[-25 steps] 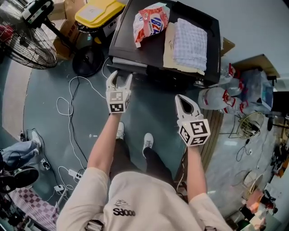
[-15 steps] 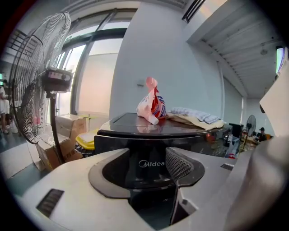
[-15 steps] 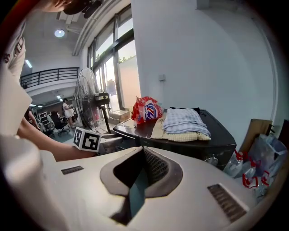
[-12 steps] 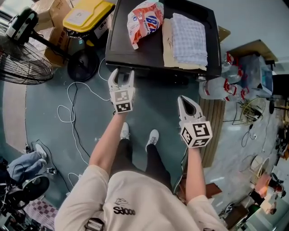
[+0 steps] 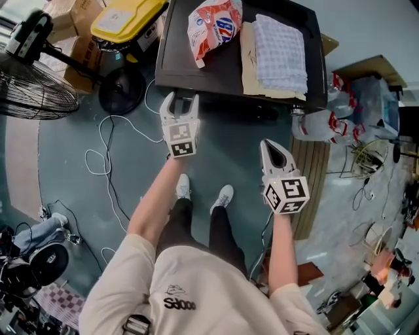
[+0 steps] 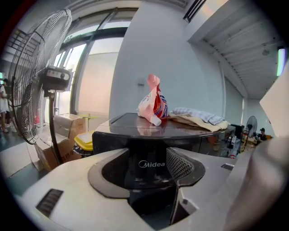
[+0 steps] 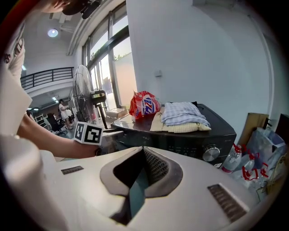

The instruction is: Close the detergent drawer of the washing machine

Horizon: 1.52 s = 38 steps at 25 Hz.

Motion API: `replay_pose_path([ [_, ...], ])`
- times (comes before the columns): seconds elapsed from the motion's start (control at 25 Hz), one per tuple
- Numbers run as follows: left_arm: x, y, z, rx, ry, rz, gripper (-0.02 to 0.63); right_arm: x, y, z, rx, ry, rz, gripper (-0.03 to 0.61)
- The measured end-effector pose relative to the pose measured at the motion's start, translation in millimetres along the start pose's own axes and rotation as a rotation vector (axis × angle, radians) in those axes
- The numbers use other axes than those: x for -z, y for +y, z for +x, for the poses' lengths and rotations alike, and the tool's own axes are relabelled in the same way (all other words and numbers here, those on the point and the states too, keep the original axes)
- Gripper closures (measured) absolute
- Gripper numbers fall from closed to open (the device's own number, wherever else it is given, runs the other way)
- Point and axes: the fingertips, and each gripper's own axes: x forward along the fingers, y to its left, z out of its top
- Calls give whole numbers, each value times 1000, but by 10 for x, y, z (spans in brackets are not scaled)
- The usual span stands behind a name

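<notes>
The black washing machine [image 5: 180, 62] stands ahead of me, seen from above. My left gripper [image 5: 179, 103] is open, its tips at the machine's upper-left front. In the left gripper view the glossy drawer front [image 6: 135, 140] with the Midea logo fills the gap between the spread jaws of the left gripper [image 6: 149, 155], very close; whether they touch it I cannot tell. My right gripper [image 5: 271, 148] hangs shut and empty, lower and to the right, apart from the machine. Its view shows the control dial [image 7: 211, 153].
A detergent bag [image 5: 213, 25] and folded towels [image 5: 280, 46] lie on the machine's lid. A standing fan [image 5: 33, 85] and a yellow-lidded box [image 5: 124, 16] are at the left, white cables [image 5: 105, 157] trail on the floor. Packed water bottles [image 5: 327, 124] stand at the right.
The left gripper has gone forward up to the machine's front. The pale strip that stuck out from the upper-left front a second ago no longer shows. The right gripper has hardly moved.
</notes>
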Motion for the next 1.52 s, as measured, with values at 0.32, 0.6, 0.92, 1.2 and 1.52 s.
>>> replay_pose_path([
  [0.32,7,4,11,-7,-15,7,347,-9,-199,-91,35,-2,22,572],
  [0.6,18,8,-97,53,142,33,370,-237,-221,-464,92,-32,-40,572],
  [0.92,-574,-118,-636,152,105,85,514,-705,-118,-1024,103,-120,-108,572],
  [1.2,-1370,-297,-1287,271,8,179,595,-1319,-6,-1336,99,-226,-167,572],
  [1.52,-2134,-336,-1912,290,-112,259,596,-1883,205,-1435,90,-289,-248,572],
])
